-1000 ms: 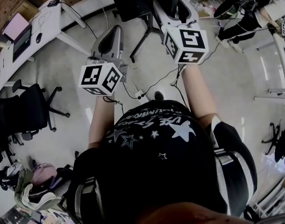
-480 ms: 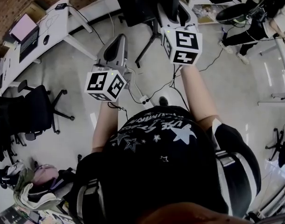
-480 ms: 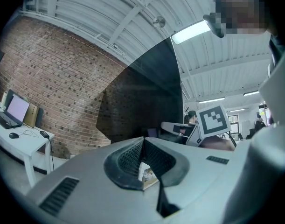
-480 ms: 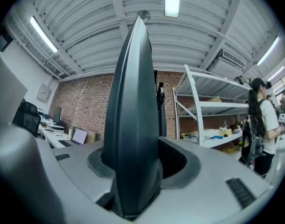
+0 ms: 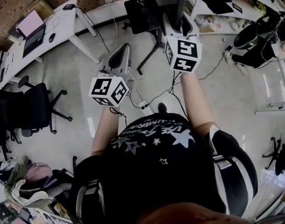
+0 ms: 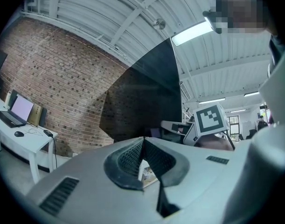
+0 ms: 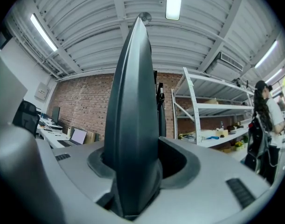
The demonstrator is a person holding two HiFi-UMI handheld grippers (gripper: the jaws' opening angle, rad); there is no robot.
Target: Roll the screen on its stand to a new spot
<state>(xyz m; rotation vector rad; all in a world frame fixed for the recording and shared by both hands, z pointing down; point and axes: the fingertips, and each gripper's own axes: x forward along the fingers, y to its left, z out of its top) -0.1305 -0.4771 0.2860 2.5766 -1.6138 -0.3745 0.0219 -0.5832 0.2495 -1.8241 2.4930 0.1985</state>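
Now that the right claw (image 7: pixel 133 169) has tightened on the screen (image 7: pixel 132 92) edge, frame centre, the left claw (image 6: pixel 142 146) sits closed and empty; rolling looks ready to start.

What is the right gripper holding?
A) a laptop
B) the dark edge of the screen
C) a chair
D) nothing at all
B: in the right gripper view, the dark edge of the screen stands between the jaws of the right gripper, which grip it.
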